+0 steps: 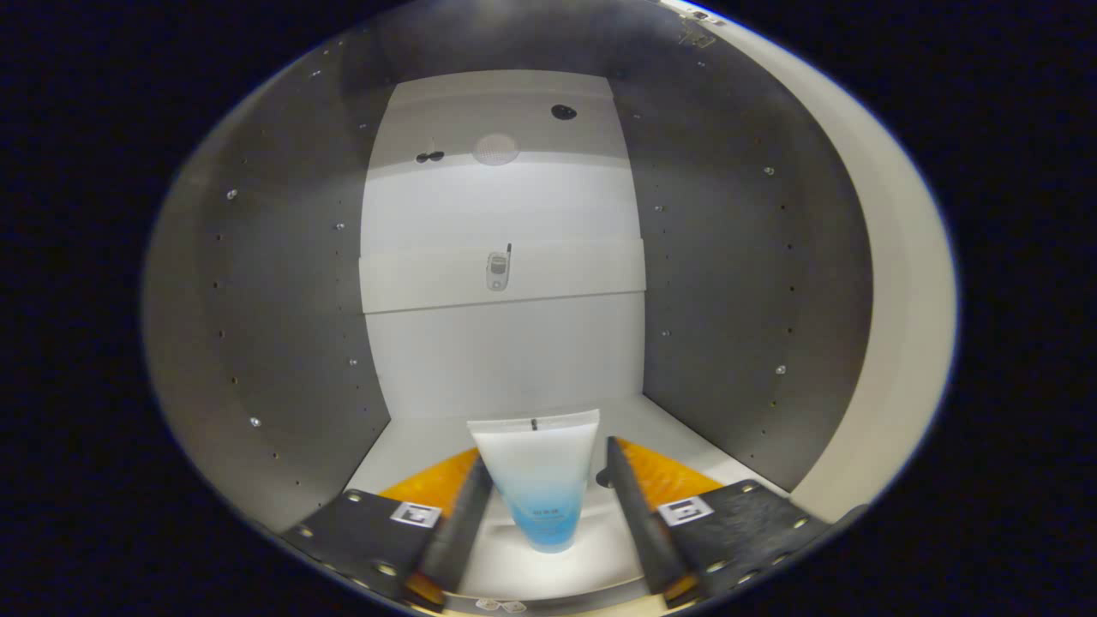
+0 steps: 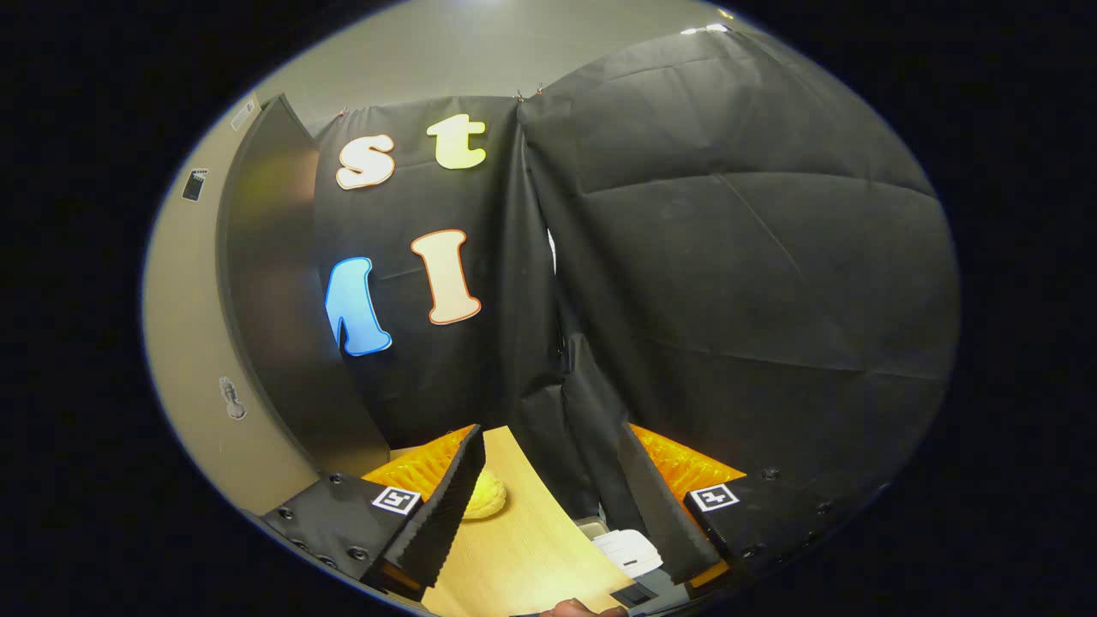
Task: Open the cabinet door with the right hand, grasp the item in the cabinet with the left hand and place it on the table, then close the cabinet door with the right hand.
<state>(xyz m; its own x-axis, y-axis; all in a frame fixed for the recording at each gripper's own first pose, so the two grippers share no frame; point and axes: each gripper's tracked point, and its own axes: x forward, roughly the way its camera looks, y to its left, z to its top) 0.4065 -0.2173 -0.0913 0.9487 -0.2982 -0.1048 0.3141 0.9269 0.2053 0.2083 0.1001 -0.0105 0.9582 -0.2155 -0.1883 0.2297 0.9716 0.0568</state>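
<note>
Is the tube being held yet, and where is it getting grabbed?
Not yet. The left hand-held gripper is open around the tube, fingers beside its lower half, not pressing. The right hand-held gripper is open and holds nothing.

One tube [image 1: 540, 480] stands in the cabinet [image 1: 283, 343]; one yellow item [image 2: 485, 495] lies on one table [image 2: 523, 548].

The tube [image 1: 540, 484] stands upright near the front of the cabinet floor [image 1: 660, 424], with bare floor on both its sides and behind it up to the back wall [image 1: 506, 360]. The cabinet's grey side walls [image 1: 291, 326] close that room in left and right. Above the tube, open space rises to a white ledge [image 1: 566, 274] on the back wall.
</note>
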